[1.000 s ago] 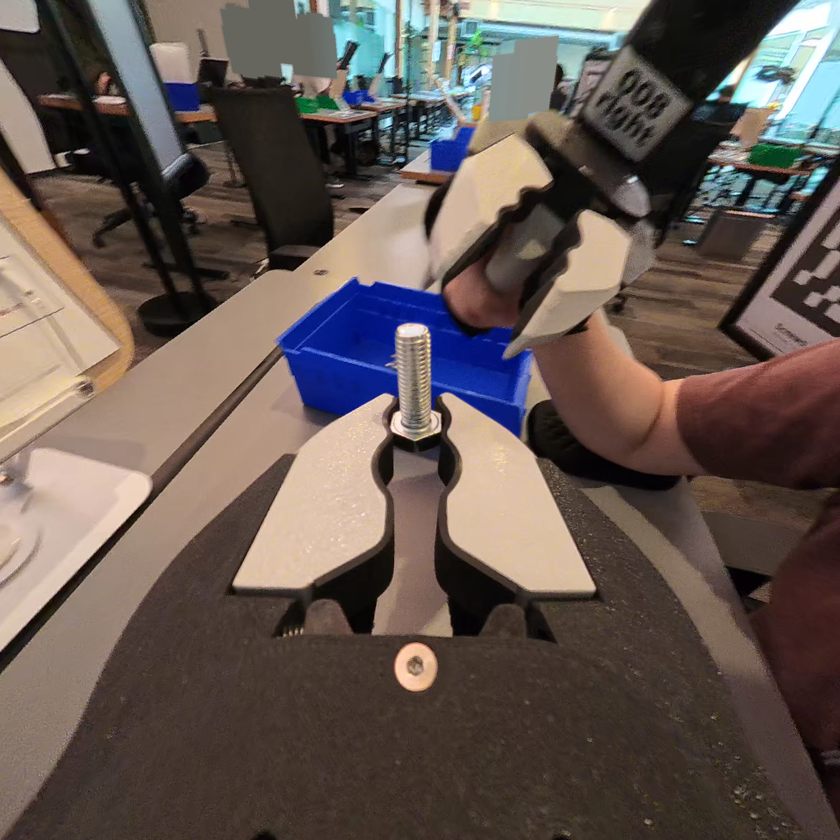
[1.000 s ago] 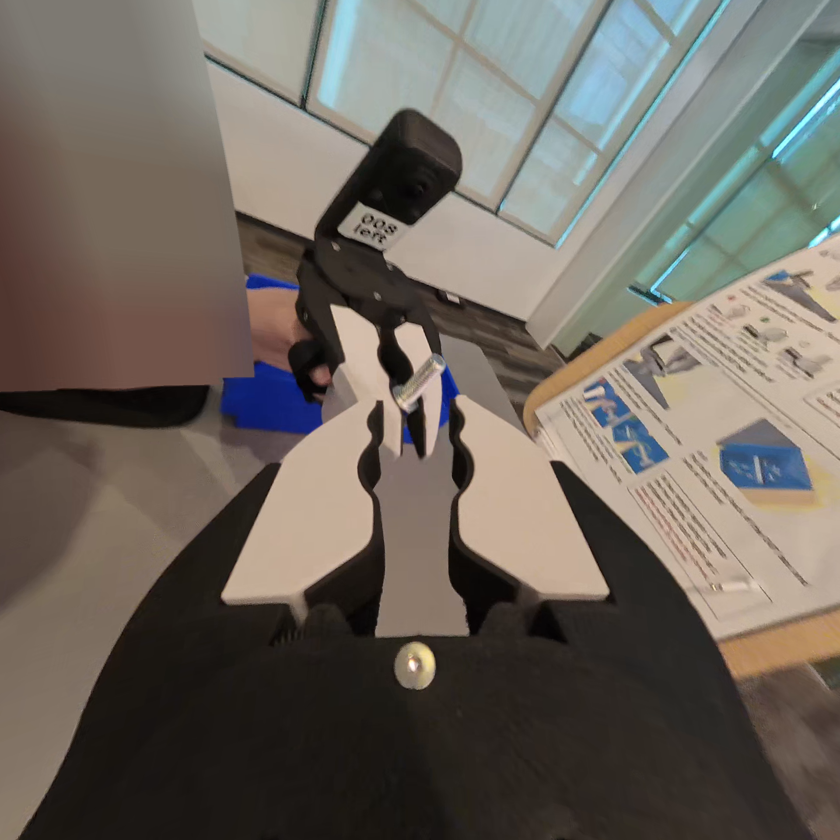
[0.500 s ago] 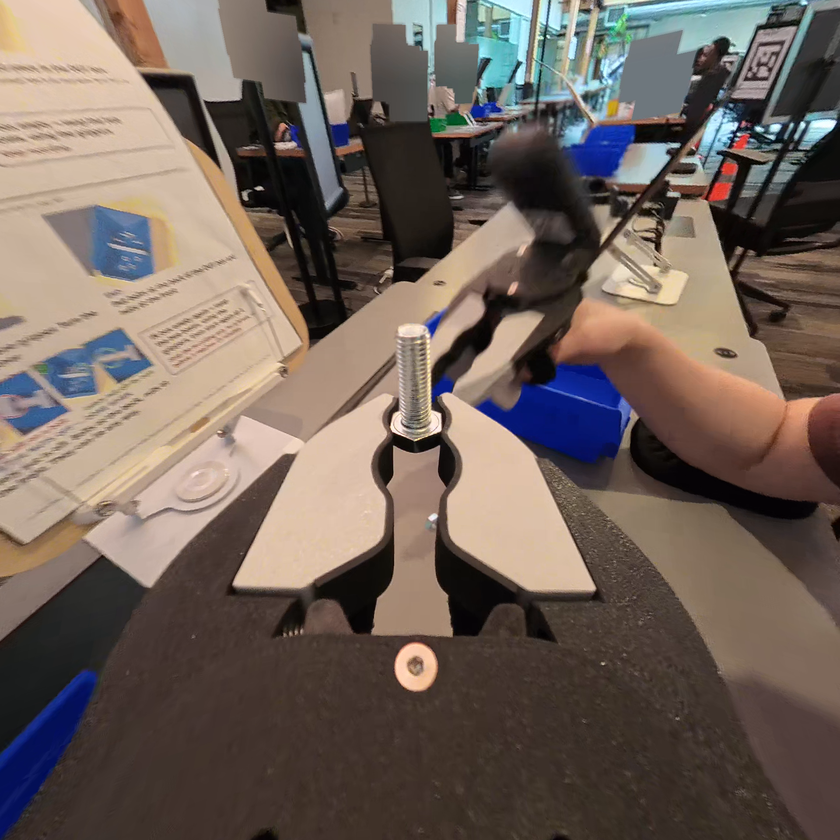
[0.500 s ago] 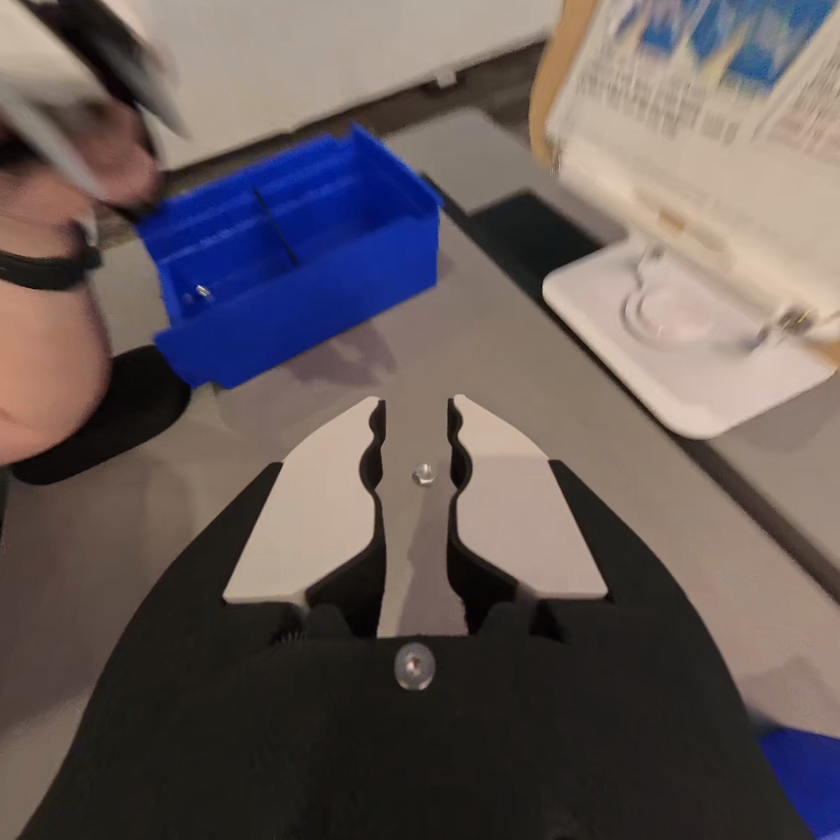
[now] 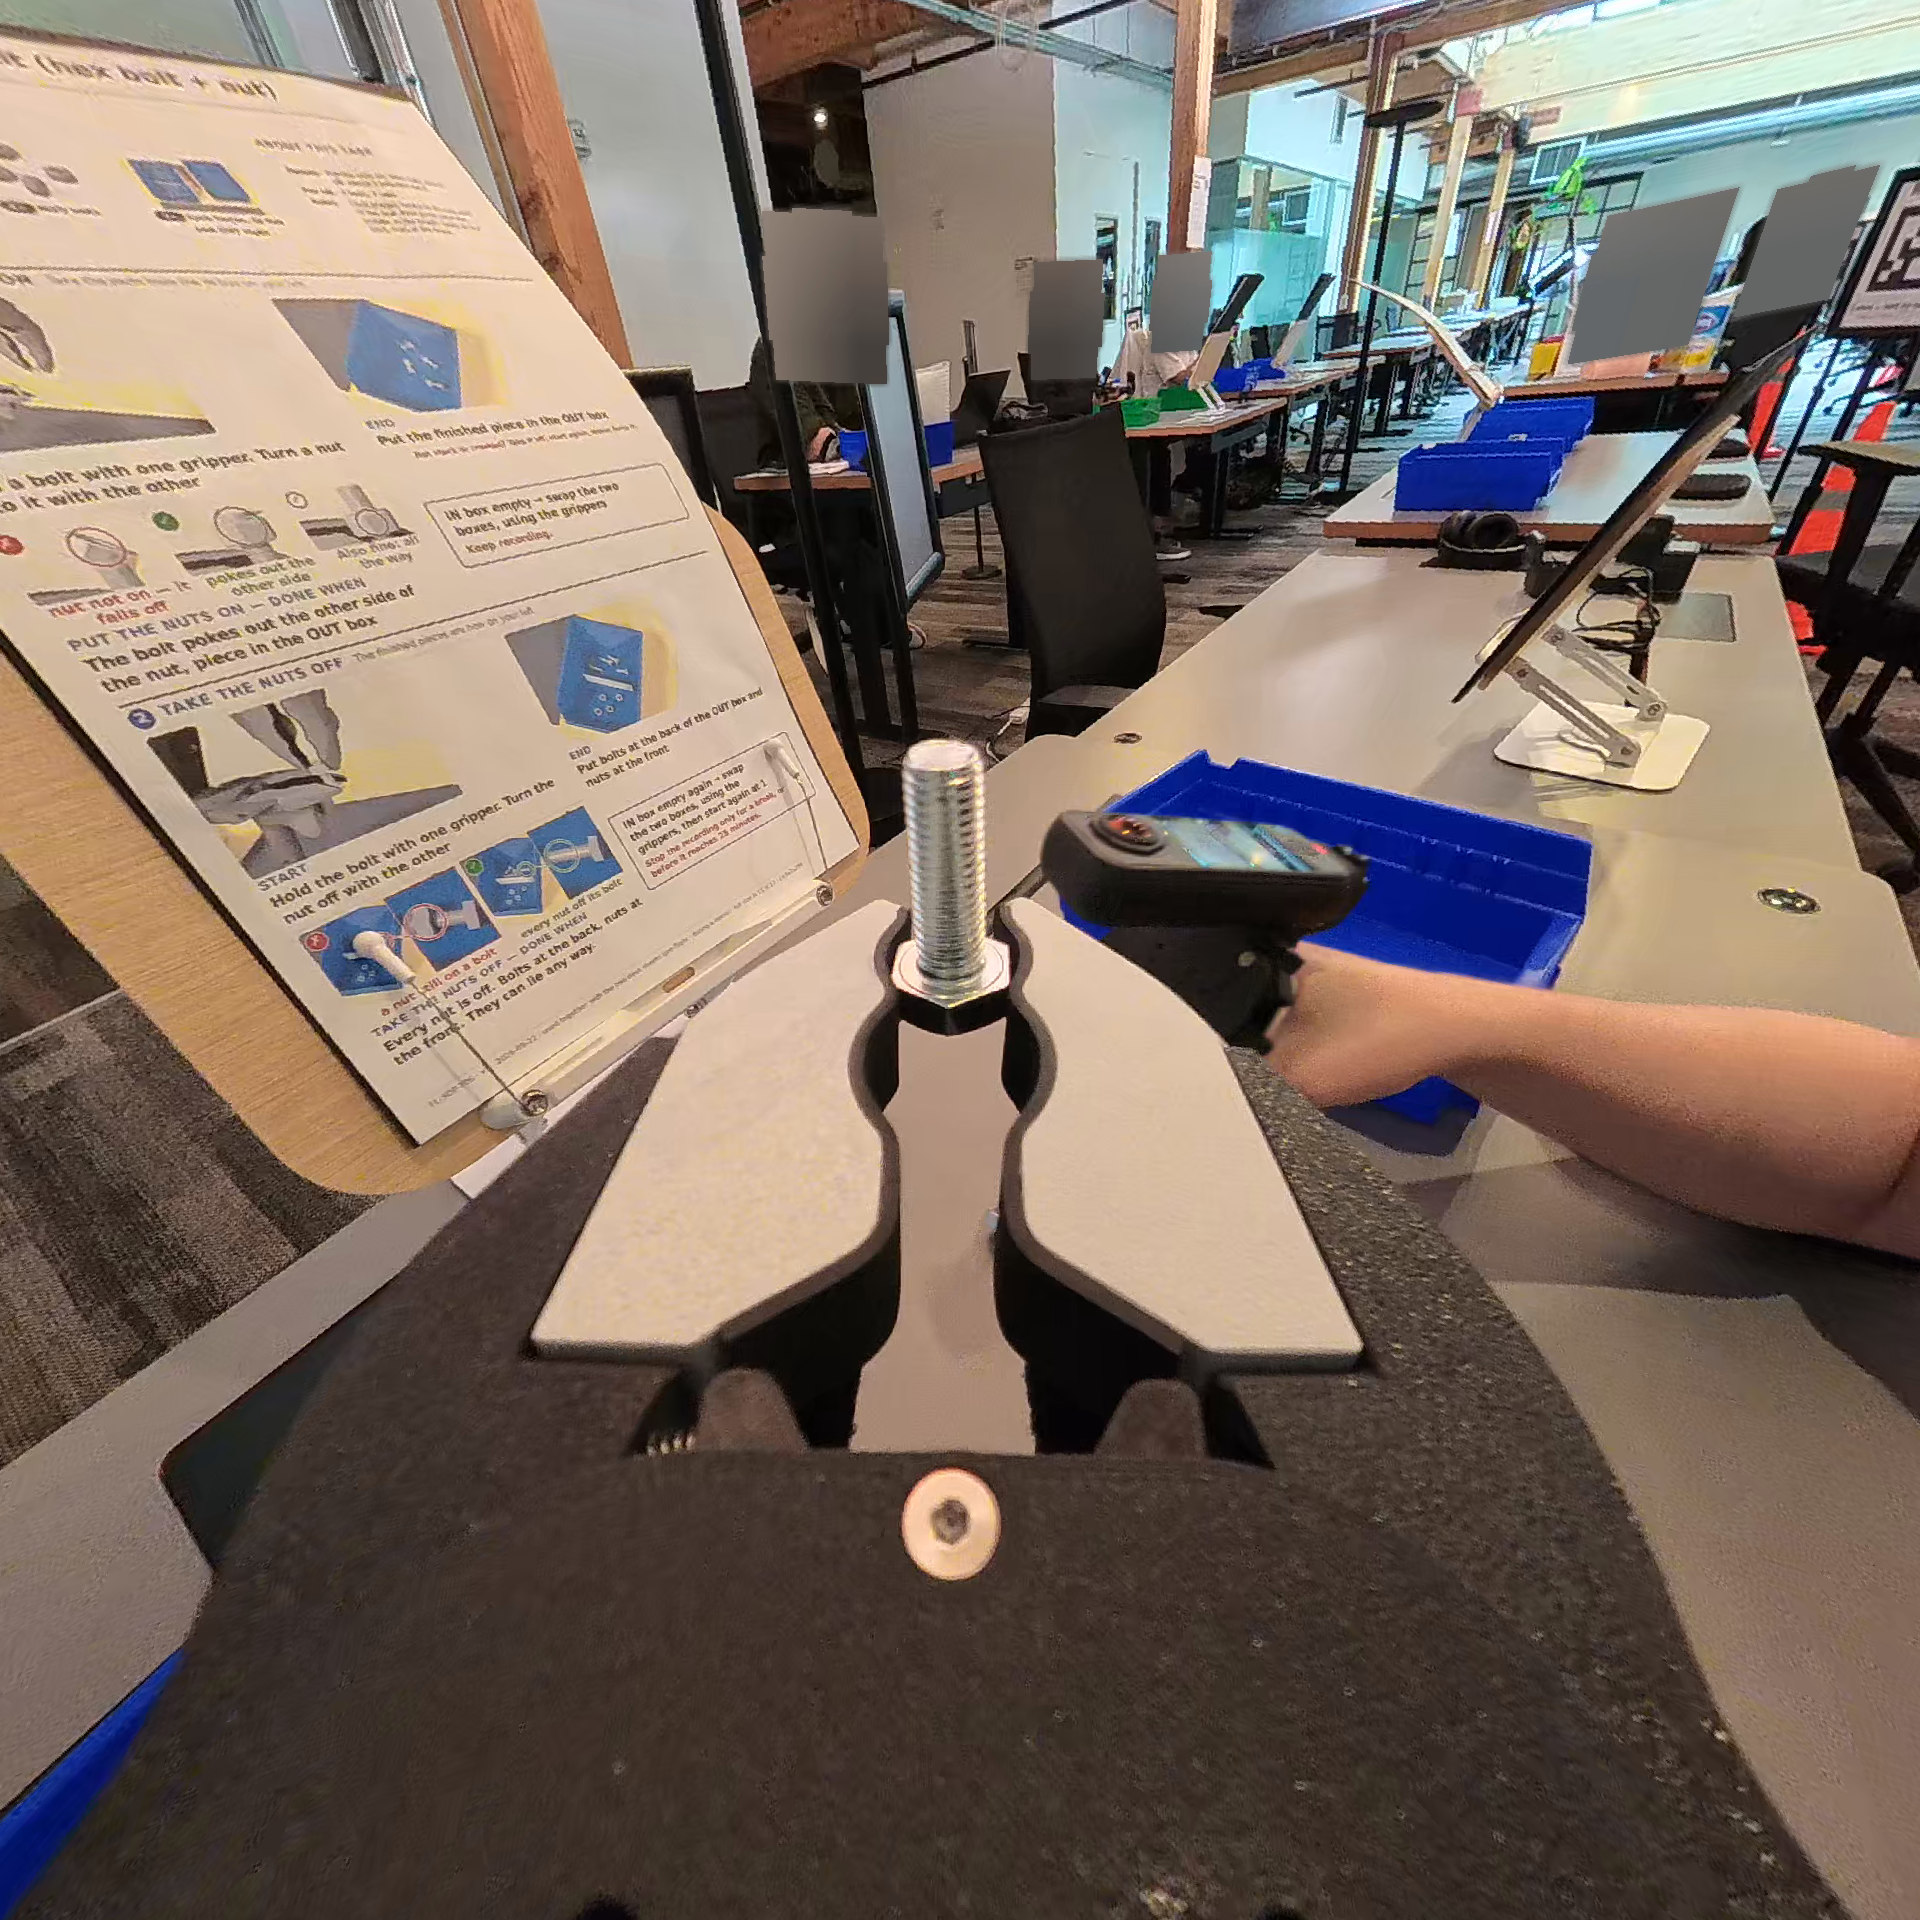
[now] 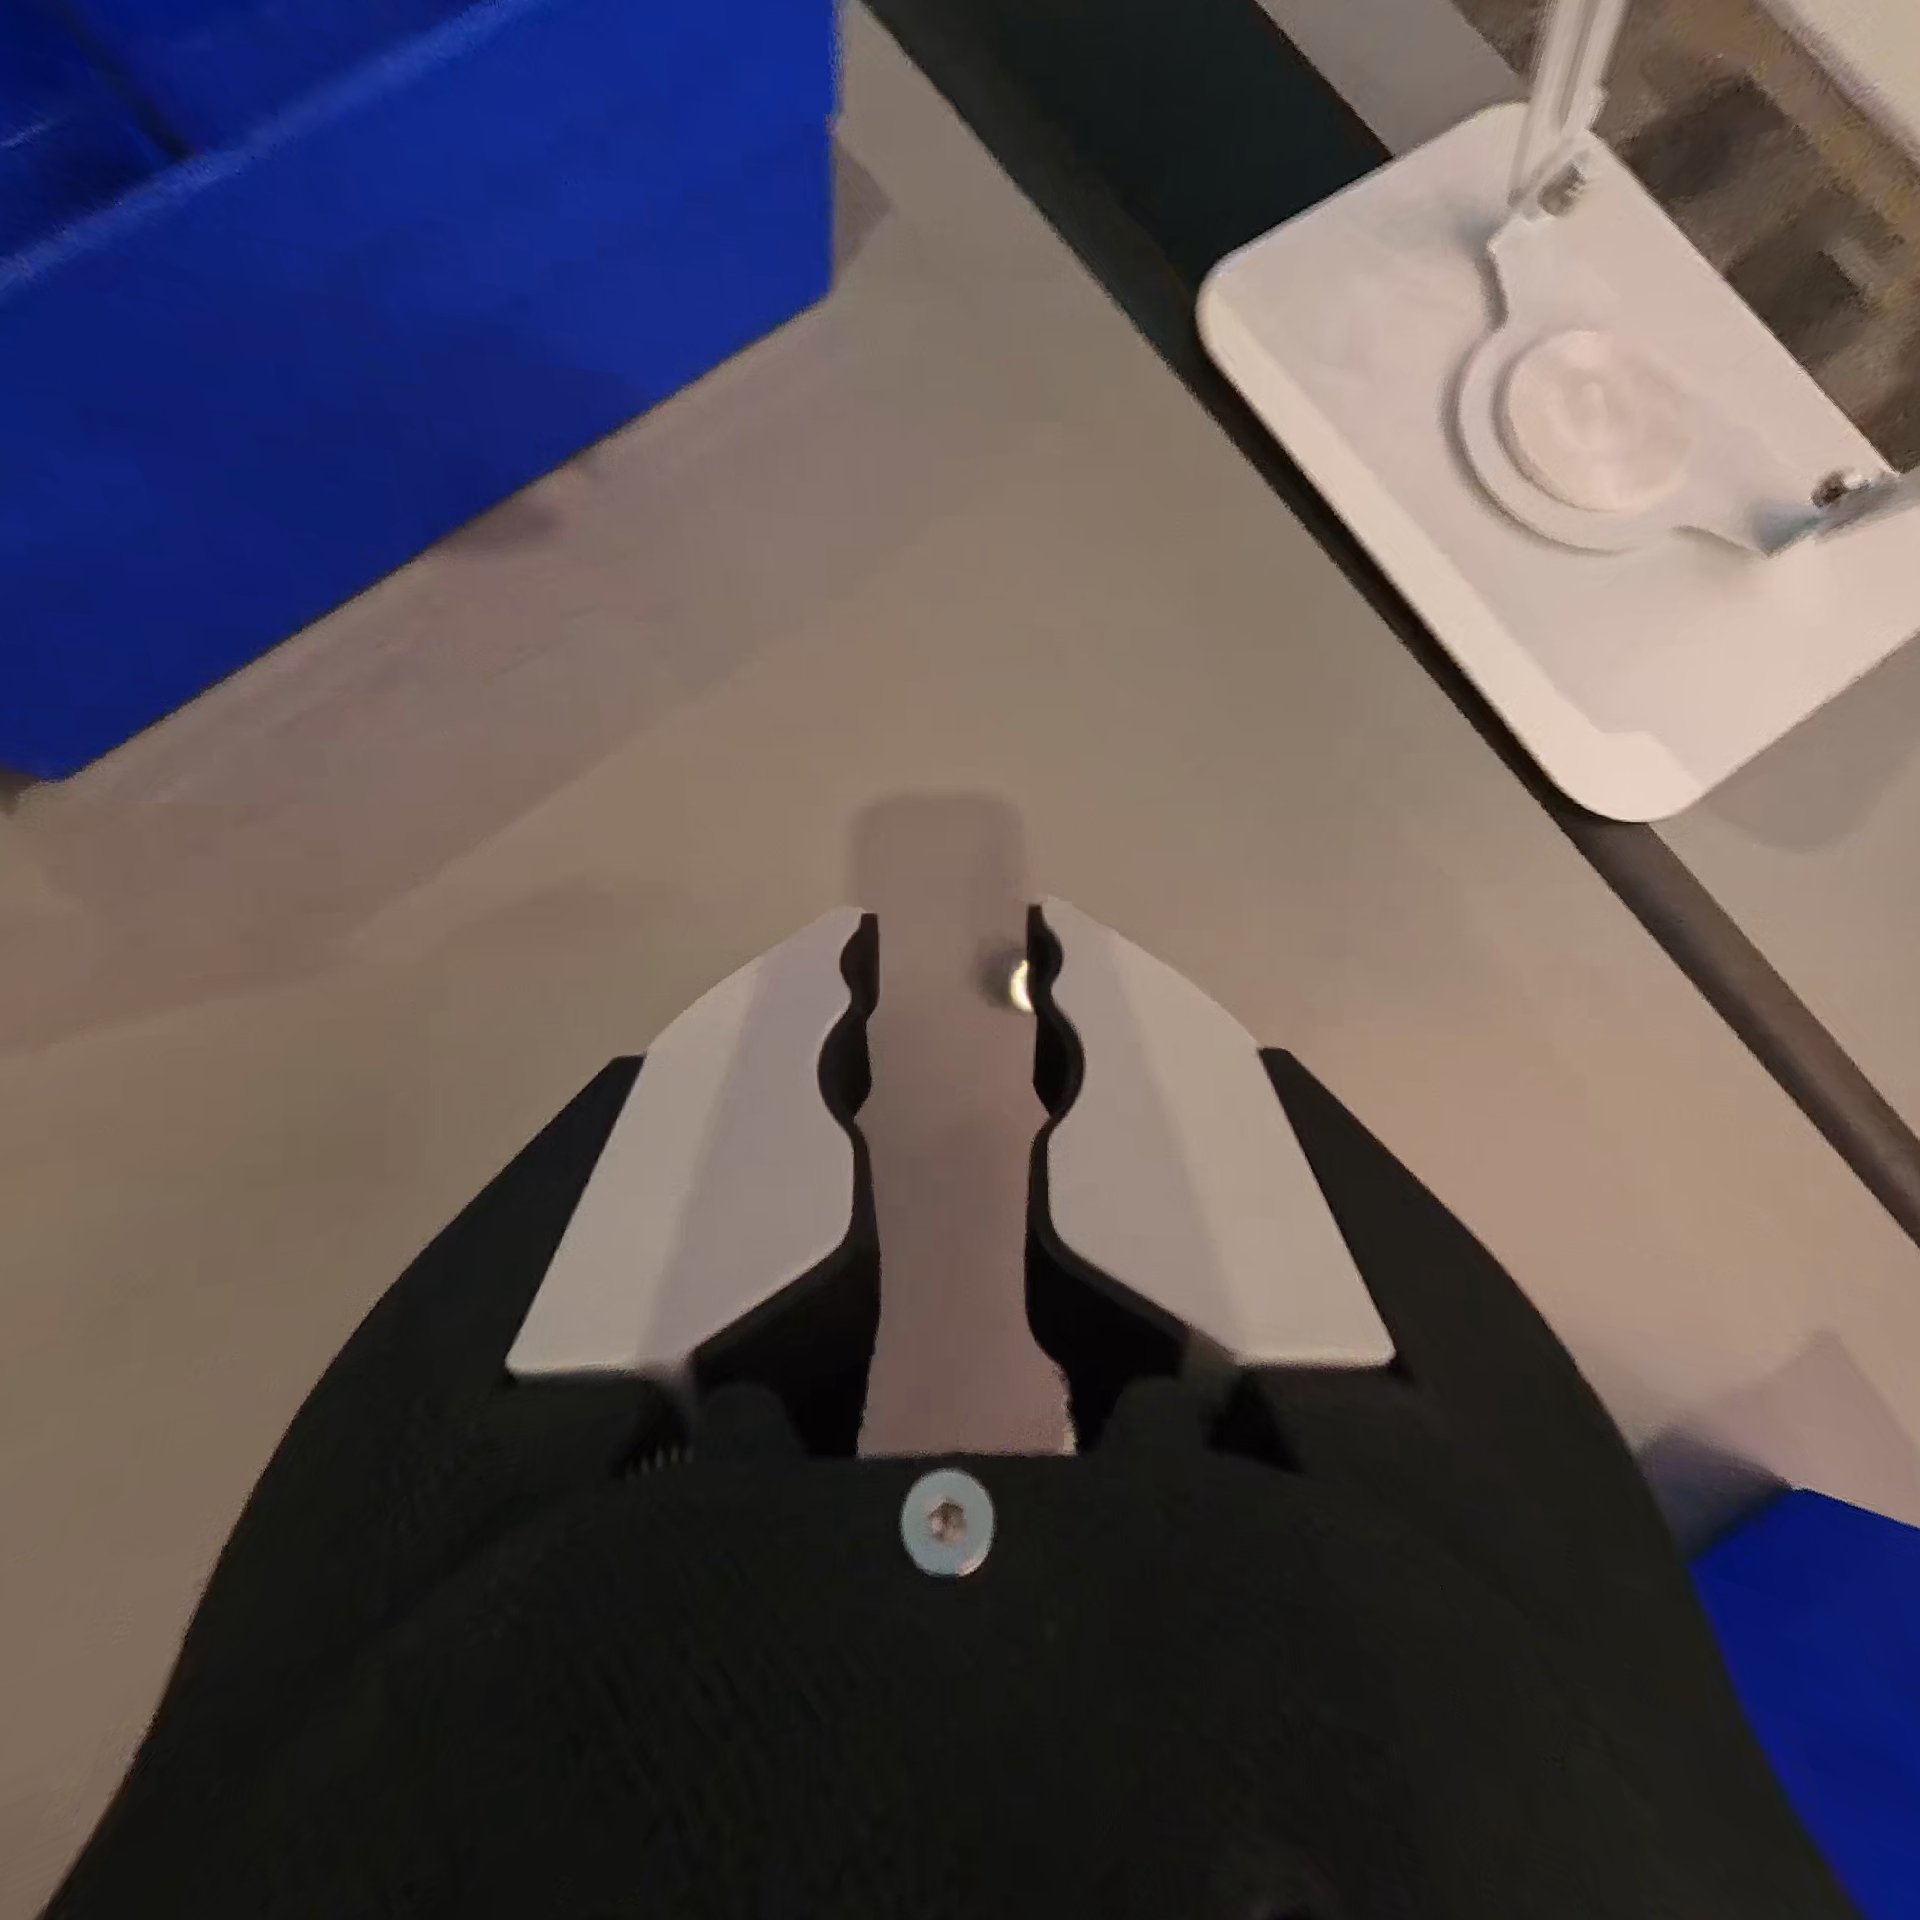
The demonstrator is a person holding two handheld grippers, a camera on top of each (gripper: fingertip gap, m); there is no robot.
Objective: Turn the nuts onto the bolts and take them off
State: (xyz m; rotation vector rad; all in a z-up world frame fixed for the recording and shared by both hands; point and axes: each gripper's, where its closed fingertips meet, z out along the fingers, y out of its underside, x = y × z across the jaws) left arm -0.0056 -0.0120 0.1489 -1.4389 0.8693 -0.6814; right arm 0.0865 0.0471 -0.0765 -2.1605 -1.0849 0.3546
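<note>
**Picking the loose nut off the table while the bolt waits upright**

The right gripper (image 6: 951,940) points down at the grey table (image 6: 520,935) with its fingers apart and nothing between them. A small silvery nut (image 6: 1013,982) lies on the table just inside the right fingertip (image 6: 1122,997), off centre in the gap. To do this step well, I judge the gripper should shift slightly to the right so the nut sits midway, drop until the tips nearly touch the table, then close slowly; a nut this small and flat may skid or tip if only 1 finger reaches it first. The view is motion-blurred, so whether the nut touches the fingertip cannot be told.

The left gripper (image 5: 948,961) is clamped on the hex head of a bolt (image 5: 943,862), which stands upright with its bright threaded shaft bare. No nut is on it.

Outward from there, a blue bin (image 5: 1455,883) sits on the table at the far right in the left wrist view, with the person's arm (image 5: 1558,1081) in front of it. An instruction sheet (image 5: 364,571) leans on a board at the left, and a white stand base (image 6: 1558,468) lies at the far right of the right wrist view.
</note>
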